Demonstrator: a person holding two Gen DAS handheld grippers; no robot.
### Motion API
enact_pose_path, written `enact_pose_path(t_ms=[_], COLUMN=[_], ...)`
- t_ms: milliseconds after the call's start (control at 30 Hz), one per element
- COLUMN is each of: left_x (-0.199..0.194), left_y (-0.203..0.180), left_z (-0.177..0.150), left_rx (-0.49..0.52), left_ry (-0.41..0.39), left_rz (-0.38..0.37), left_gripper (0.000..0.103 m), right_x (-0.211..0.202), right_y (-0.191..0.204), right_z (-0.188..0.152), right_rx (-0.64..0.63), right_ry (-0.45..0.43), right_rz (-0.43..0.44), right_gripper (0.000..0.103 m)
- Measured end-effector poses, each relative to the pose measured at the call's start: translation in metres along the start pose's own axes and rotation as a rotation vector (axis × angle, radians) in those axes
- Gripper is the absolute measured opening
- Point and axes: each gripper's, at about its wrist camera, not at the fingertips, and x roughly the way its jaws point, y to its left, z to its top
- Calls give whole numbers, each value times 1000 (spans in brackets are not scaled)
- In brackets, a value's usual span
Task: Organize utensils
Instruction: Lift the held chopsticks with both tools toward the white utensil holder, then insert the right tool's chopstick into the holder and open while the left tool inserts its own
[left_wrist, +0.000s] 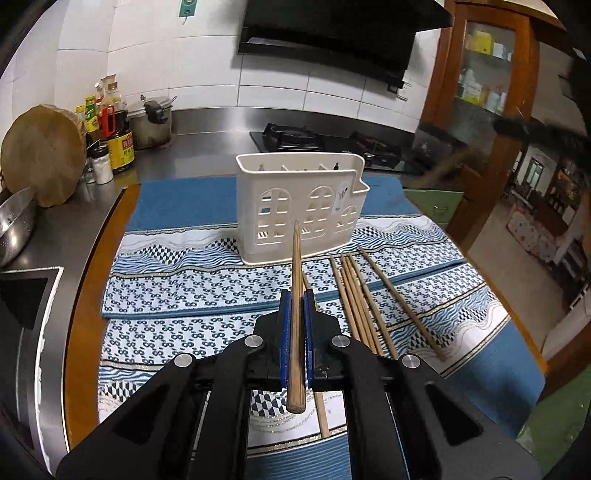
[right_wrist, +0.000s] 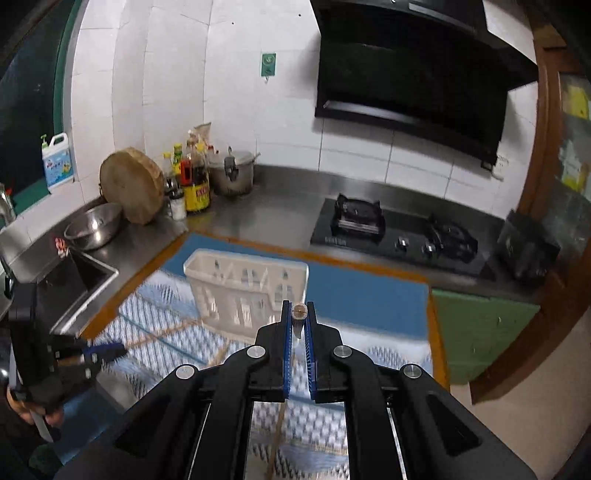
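**Two chopsticks held, one white holder to fill**

Two grippers each carry one chopstick. The left gripper (left_wrist: 296, 295) has its fingers closed on a chopstick (left_wrist: 295, 314) that runs lengthwise between the blue pads, thin tip pointing toward 12 o'clock at the holder (left_wrist: 301, 210). The right gripper (right_wrist: 298, 308) is closed on another chopstick (right_wrist: 299, 311), gripped near its top so that only the round end shows between the pads.

The step in hand looks like carrying both sticks to the holder. To do it well, I judge each stick should be brought over one open compartment, tipped upright, lowered until the tip is inside the rim, and only then let go. The left stick lies along the fingers, so the wrist must tilt down steeply. Taking turns would keep the grippers apart.

The loose chopsticks (left_wrist: 354, 299) lie at 2 o'clock from the left gripper on the cloth (left_wrist: 177, 280), near the holder's foot.

The sticks are pale wood, round and tapered, likely to roll. The holder is cream plastic, boxy, divided inside, with arched cut-outs in its wall; it is light and may shift if knocked. The cloth is blue and white, patterned, over a steel worktop (left_wrist: 207, 144).
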Motion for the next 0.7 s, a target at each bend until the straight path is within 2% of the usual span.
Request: enact_pose_path(t_ms=[100, 233, 500, 567, 633, 700], left_x=[-10, -26, -71, -76, -78, -73], left_y=[-2, 0, 0, 0, 1, 5], left_z=[5, 12, 32, 41, 50, 65], left_rx=[33, 47, 73, 83, 90, 85], left_ry=[-4, -16, -83, -95, -93, -57], left_rz=[5, -8, -27, -12, 0, -7], left_gripper=[5, 5, 5, 5, 5, 5], right_x=[9, 38, 88, 94, 99, 102], right_y=[0, 6, 17, 16, 16, 16], right_z=[26, 42, 32, 29, 25, 23], right_rx=[21, 24, -4, -2, -2, -5], right_ry=[-8, 35, 119, 133, 144, 149], right_rz=[33, 40, 4, 0, -2, -6], right_gripper=[7, 7, 7, 7, 7, 7])
